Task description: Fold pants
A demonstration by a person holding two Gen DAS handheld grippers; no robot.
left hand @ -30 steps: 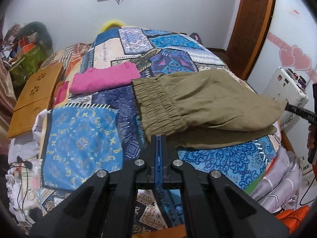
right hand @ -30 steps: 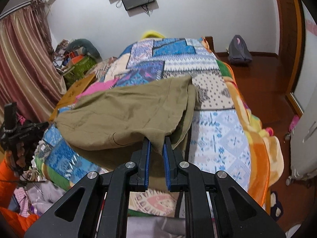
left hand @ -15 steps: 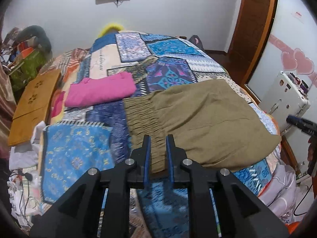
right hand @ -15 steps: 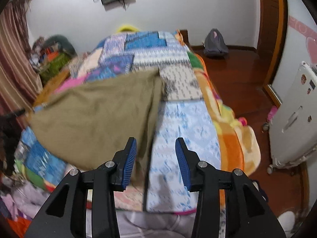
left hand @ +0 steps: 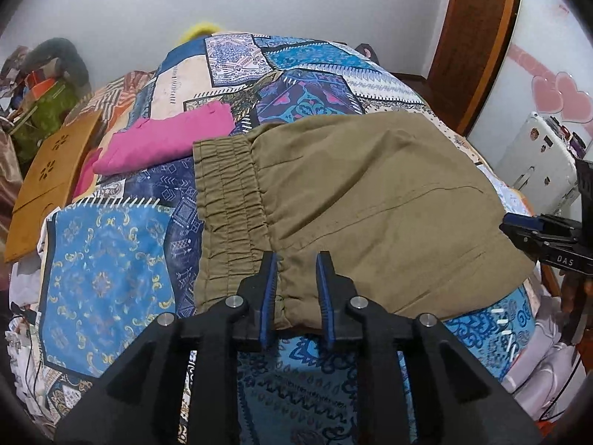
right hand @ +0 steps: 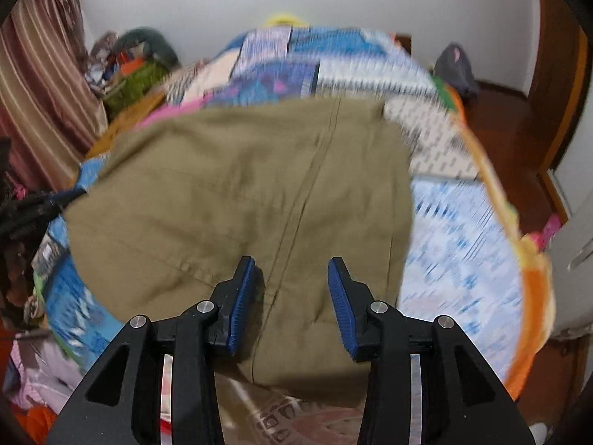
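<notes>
In the view from my left wrist, the olive-green cotton pants lie folded and flat on the patchwork quilt of blue and purple squares that covers the bed. Their gathered elastic waistband is on the left side and runs from far to near. My left gripper is at the near corner of this waistband; its jaws are opening, the blue pads are apart with the cloth edge lying between them, and they do not press on it. Far to the left of the pants a folded pink garment rests on the quilt, and beyond it, at the left edge of the bed, is a light brown wooden board with flower cut-outs. At the right edge of the picture I see the black tip of my right gripper, just beside the right end of the pants. In the view from my right wrist, which is blurred, the pants fill the middle of the bed, with a long seam going from far to near. My right gripper hovers at their near edge with the jaws wide apart, clamped on nothing. A striped brown curtain hangs on the left.
</notes>
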